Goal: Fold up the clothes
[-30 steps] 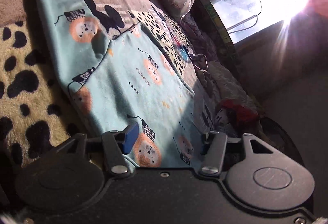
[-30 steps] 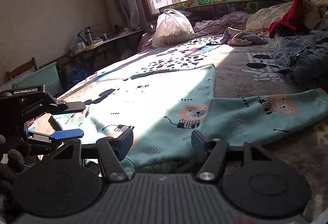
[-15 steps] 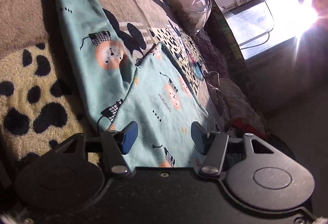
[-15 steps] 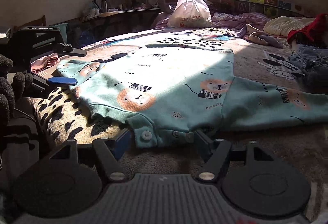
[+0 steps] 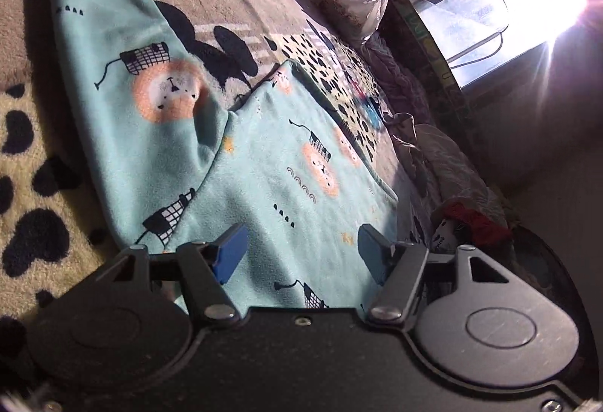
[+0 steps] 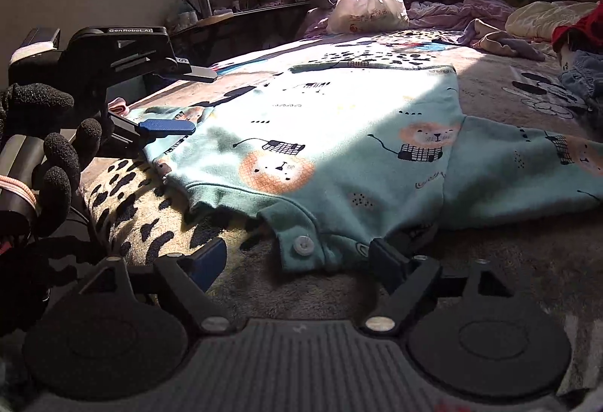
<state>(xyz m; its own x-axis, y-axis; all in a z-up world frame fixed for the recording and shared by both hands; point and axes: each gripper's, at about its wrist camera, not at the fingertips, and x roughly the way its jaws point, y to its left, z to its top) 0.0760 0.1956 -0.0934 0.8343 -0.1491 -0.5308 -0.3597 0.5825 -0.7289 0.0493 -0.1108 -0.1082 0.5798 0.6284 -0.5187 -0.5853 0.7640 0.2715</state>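
Both grippers open, shirt [image 6: 339,148] between fingers [image 6: 388,261]

I see a bed with spotted cartoon blanket [image 6: 124,208], teal lion-print garment [image 6: 339,133] lying flat on it, white plastic bag [image 6: 367,6] at far edge, crumpled clothes [image 6: 490,31] beside the bag, blue denim [image 6: 582,76] at right
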